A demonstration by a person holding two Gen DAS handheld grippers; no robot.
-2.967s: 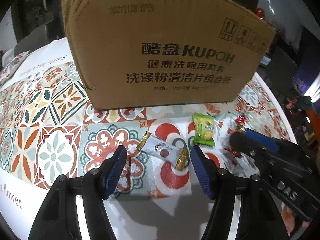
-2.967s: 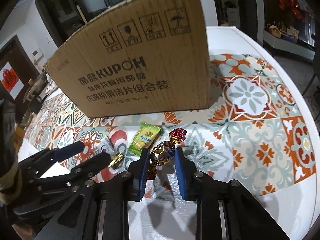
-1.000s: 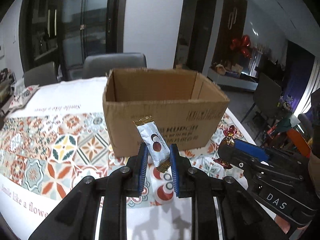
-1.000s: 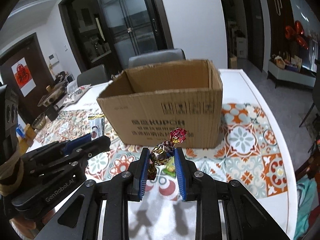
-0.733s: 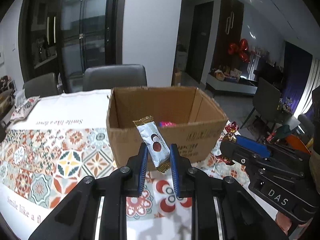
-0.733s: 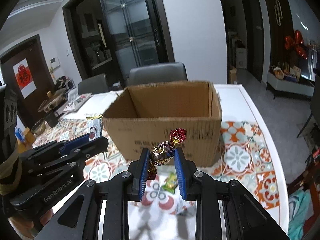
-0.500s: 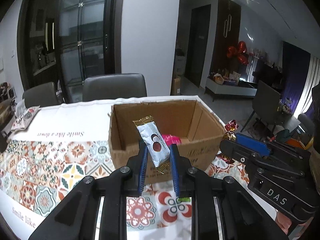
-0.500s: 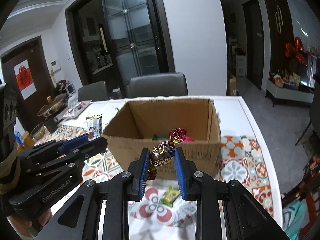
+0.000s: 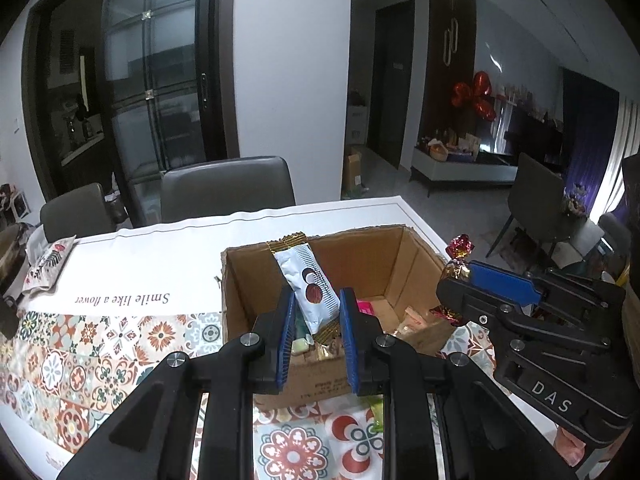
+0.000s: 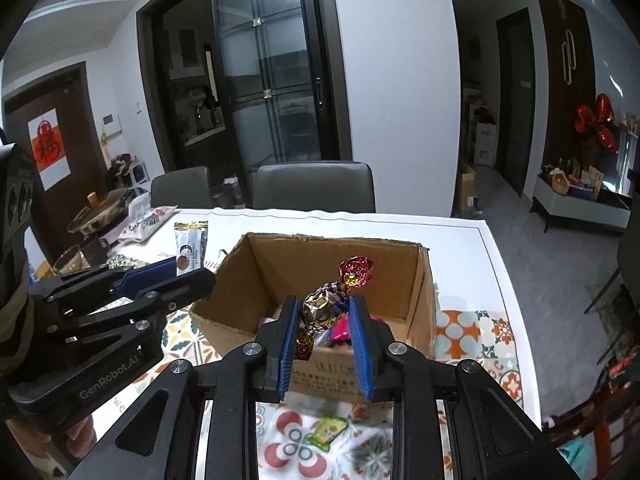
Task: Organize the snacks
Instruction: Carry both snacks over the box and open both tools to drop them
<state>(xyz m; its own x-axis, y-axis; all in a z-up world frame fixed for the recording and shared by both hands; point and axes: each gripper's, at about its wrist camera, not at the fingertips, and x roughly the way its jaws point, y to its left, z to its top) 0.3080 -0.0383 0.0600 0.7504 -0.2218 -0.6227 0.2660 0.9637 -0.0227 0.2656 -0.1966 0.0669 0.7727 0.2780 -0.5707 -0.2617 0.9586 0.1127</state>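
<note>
Covering table (image 9: 132, 240): patterned tile cloth (image 9: 80, 352); grey chairs (image 9: 228, 188) upper centre. Left gripper (image 9: 314, 330) clamping white wafer packet (image 9: 310, 288), right gripper (image 10: 324, 330) clamping foil candy (image 10: 322, 306) (both over open cardboard box (image 10: 416, 280), centre frame).

One cardboard box (image 9: 256, 292), two grey chairs (image 10: 314, 190), two held snacks (image 9: 310, 286)

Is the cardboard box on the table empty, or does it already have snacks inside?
Not empty. The cardboard box is open-topped, and a pink packet and other wrapped snacks lie on its floor.
</note>
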